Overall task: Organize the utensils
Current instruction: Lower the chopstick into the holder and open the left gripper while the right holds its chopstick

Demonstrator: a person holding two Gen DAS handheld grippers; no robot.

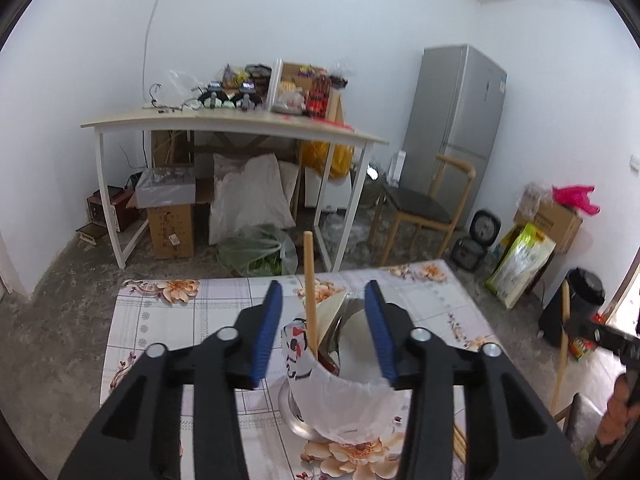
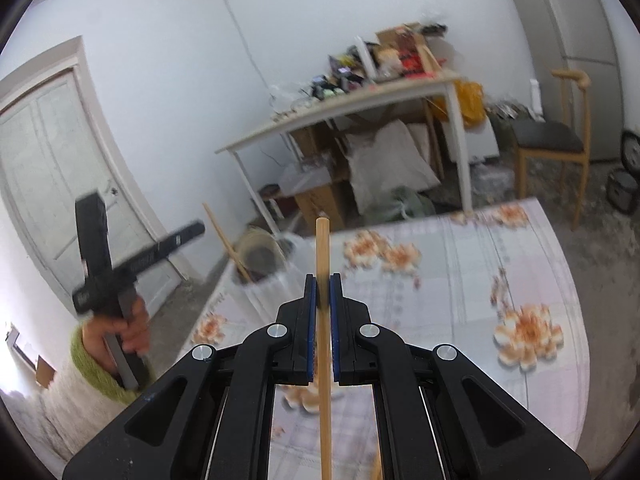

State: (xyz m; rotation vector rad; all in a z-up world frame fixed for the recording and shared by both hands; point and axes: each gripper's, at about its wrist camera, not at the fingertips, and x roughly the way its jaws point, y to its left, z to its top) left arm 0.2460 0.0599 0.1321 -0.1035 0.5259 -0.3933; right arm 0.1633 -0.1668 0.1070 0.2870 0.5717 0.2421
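Observation:
My left gripper (image 1: pixel 324 292) is open, its blue pads either side of a utensil holder (image 1: pixel 340 392), a white patterned cup in a metal base on the floral tablecloth. The holder has a wooden chopstick (image 1: pixel 310 292) standing upright in it, with spoons or ladles behind. My right gripper (image 2: pixel 322 280) is shut on a wooden chopstick (image 2: pixel 322 248) and holds it above the table. In the right wrist view the holder (image 2: pixel 260 260) shows blurred at the table's left edge with a chopstick in it. In the left wrist view the right gripper (image 1: pixel 600 332) shows at the far right with its chopstick (image 1: pixel 562 344).
More chopsticks (image 1: pixel 460 440) lie on the tablecloth (image 1: pixel 168 320) near the holder. Beyond the table stand a cluttered white desk (image 1: pixel 240 124), a wooden chair (image 1: pixel 420 208), a grey fridge (image 1: pixel 456 120), boxes and bags on the floor. A door (image 2: pixel 52 184) is at the left.

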